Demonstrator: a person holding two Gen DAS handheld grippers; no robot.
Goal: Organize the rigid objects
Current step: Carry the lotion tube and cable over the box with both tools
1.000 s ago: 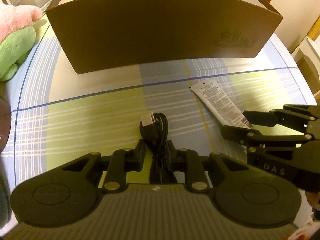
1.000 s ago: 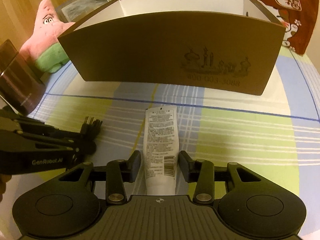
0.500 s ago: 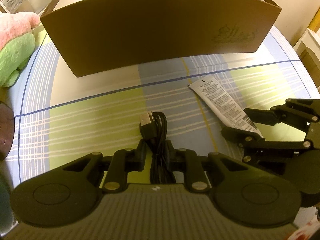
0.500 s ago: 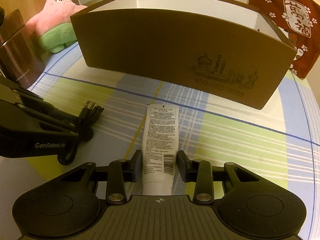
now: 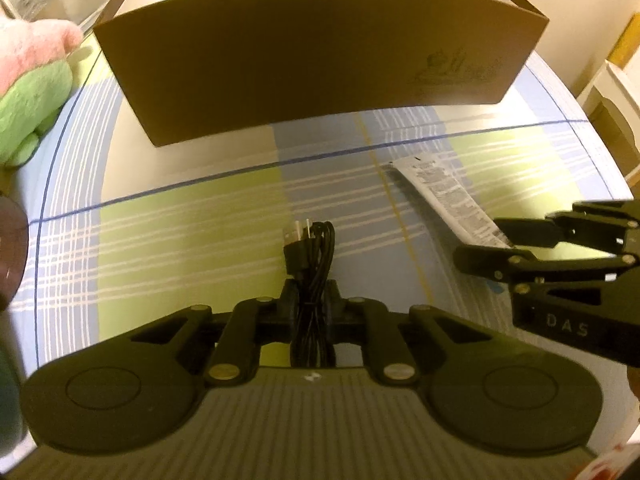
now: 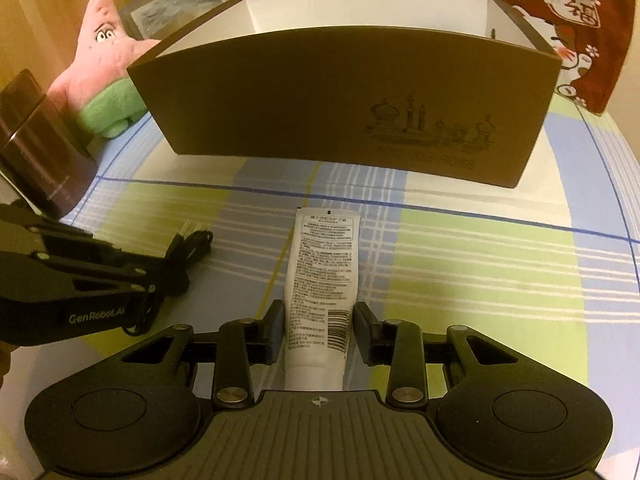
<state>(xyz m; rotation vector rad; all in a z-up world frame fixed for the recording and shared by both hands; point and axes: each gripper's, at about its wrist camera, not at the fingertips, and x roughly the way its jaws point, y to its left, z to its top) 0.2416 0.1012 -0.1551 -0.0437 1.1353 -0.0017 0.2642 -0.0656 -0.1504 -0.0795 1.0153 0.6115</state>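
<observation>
Black cable [image 5: 311, 264], coiled in a bundle with its USB plug at the far end, sits pinched between the pads of my left gripper [image 5: 311, 300], whose jaws have just been closing and now stand at their narrowest, pressed on the bundle. From the right wrist view the same gripper [image 6: 176, 276] carries the marking "GenRobot.AI" on its side.

My right gripper [image 6: 320, 326] straddles a white tube [image 6: 322, 272] lying flat on the checked tablecloth [image 6: 480, 264], cap end towards me. Its jaws stand narrow, the left pad against the tube's edge and the right pad just beside it; I cannot tell that the grip is firm. The tube's back shows dense small print and a barcode, none of it legible to me. In the left wrist view this gripper [image 5: 484, 246] bears the letters "DAS".

Beyond both items stands an open brown box [image 6: 344, 96] with white inner walls, printed with a skyline of domed towers above a blurred number. A pink and green star-shaped plush [image 6: 100, 64] and a dark cylindrical container [image 6: 40, 144] stand at the left, a red cloth [image 6: 568, 12] with characters at the right.
</observation>
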